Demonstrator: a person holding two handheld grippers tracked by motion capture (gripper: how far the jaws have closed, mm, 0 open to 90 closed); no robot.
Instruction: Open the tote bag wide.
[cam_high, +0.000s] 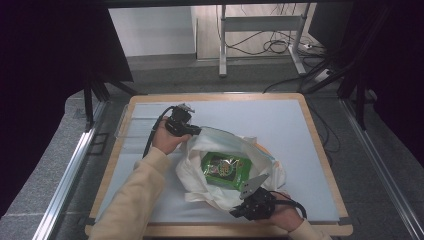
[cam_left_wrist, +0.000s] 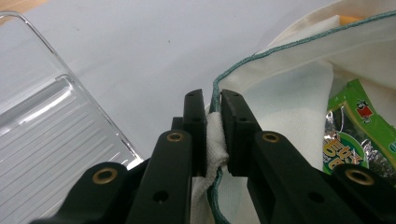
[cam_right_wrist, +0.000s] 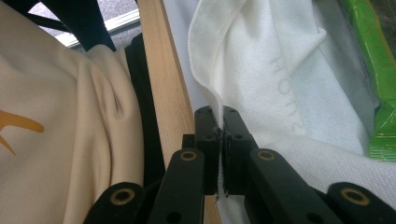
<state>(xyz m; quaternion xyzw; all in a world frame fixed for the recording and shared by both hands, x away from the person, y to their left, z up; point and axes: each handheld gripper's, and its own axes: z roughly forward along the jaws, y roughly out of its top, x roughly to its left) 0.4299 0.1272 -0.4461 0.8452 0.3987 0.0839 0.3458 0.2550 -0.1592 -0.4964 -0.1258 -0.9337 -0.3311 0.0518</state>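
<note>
Right gripper view: both tongs (cam_right_wrist: 219, 133) pinch the white bag (cam_right_wrist: 261, 70), faintly lettered "HOME".

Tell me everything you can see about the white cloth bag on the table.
The white cloth bag looks like soft woven fabric with a teal stitched rim. It lies crumpled and open on the grey table; a green snack packet lies inside. The left gripper is shut on its far rim, the right gripper on its near edge, holding the mouth apart. Faint lettering shows on the cloth in the right gripper view.
</note>
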